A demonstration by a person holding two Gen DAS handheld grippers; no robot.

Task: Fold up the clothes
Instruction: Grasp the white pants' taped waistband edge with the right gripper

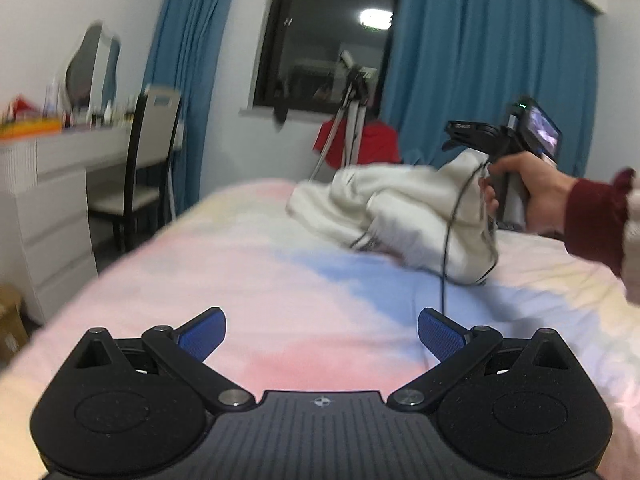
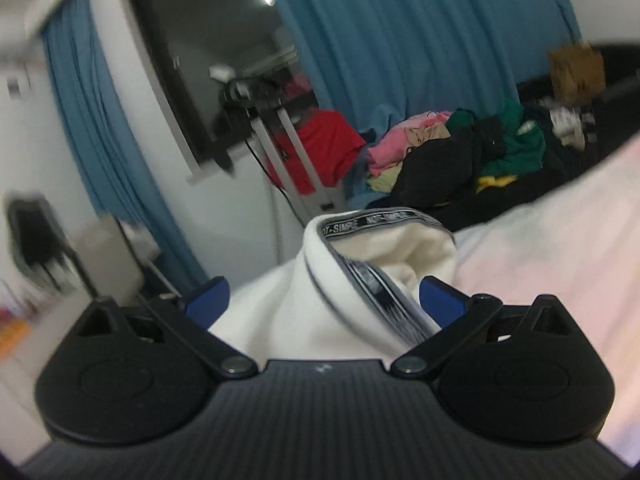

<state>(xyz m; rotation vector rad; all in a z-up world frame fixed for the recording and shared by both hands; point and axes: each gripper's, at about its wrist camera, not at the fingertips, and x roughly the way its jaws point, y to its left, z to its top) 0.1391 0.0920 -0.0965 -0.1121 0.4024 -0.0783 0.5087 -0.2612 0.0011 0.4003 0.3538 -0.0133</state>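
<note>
A bedroom with blue curtains (image 1: 492,60) around a dark window (image 1: 328,32). At far left stands a white dressing table (image 1: 48,184) with a mirror (image 1: 90,66) and a chair (image 1: 146,160) beside it. The bed (image 1: 248,280), under a pastel pink, blue and yellow sheet, fills the middle. The left hand-held gripper (image 1: 322,334) hovers over the sheet, blue pads spread wide with nothing between them. Right of centre, a white garment (image 1: 404,208) lies bunched on the bed, one end lifted. The right hand-held gripper (image 2: 324,300) has its pads spread wide with the garment's lettered trim (image 2: 376,218) bulging between them; whether they pinch the cloth, I cannot tell. Behind, a tripod (image 2: 288,152), then a pile of clothes (image 2: 460,148).
</note>
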